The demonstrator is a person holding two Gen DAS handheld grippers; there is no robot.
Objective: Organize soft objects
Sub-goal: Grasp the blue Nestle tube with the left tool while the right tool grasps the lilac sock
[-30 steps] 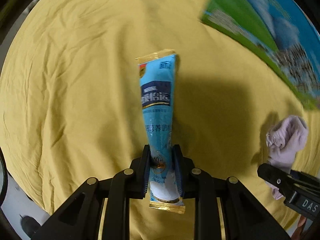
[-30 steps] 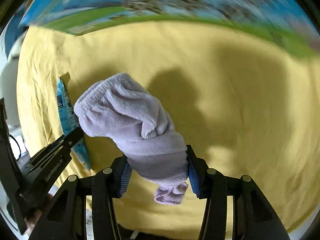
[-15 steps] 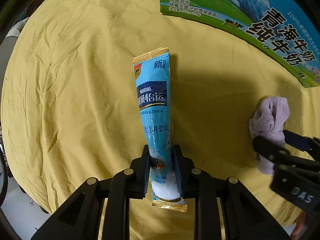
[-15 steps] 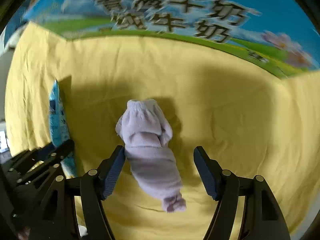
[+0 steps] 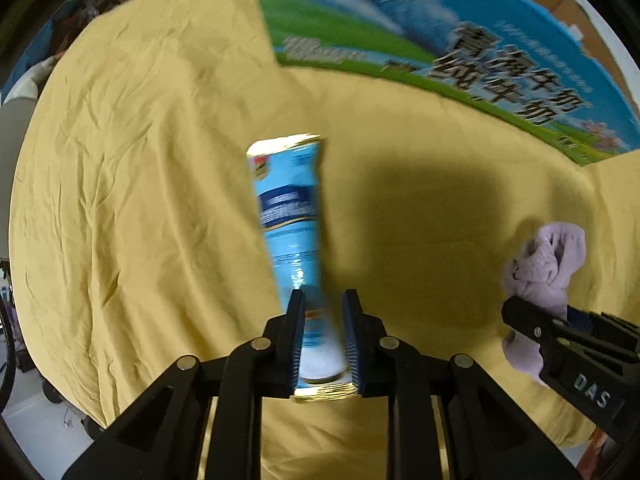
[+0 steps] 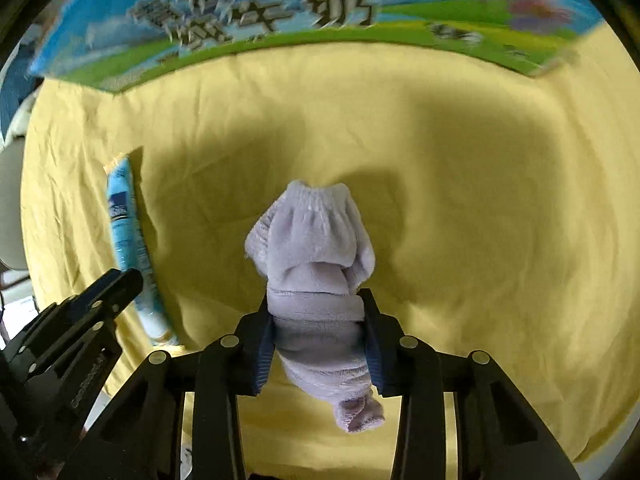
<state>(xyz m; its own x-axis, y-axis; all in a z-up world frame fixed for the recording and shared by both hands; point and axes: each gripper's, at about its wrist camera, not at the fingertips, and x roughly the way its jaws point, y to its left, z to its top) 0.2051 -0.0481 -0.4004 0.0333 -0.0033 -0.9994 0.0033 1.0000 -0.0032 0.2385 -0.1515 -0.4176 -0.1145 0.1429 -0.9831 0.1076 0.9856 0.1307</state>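
Observation:
My left gripper [image 5: 322, 300] is shut on the lower end of a light blue sachet [image 5: 294, 216] with gold ends, which points away from me over the yellow cloth [image 5: 140, 200]. My right gripper [image 6: 318, 300] is shut on a rolled lilac fleece sock [image 6: 316, 256], whose cuff points away and whose toe hangs below the jaws. The sock also shows at the right of the left wrist view [image 5: 548, 264], with the right gripper [image 5: 560, 336] around it. The sachet also shows at the left of the right wrist view [image 6: 128, 240], held by the left gripper [image 6: 120, 284].
A large blue and green milk carton box [image 5: 460, 40] stands at the far edge of the cloth; it also shows across the top of the right wrist view [image 6: 280, 12]. The cloth's near edge drops to the floor [image 5: 36, 412] at lower left.
My right gripper, open around the sock half a second ago, has shut on it. Both grippers have moved towards the box, which looms larger. The left gripper keeps hold of the sachet.

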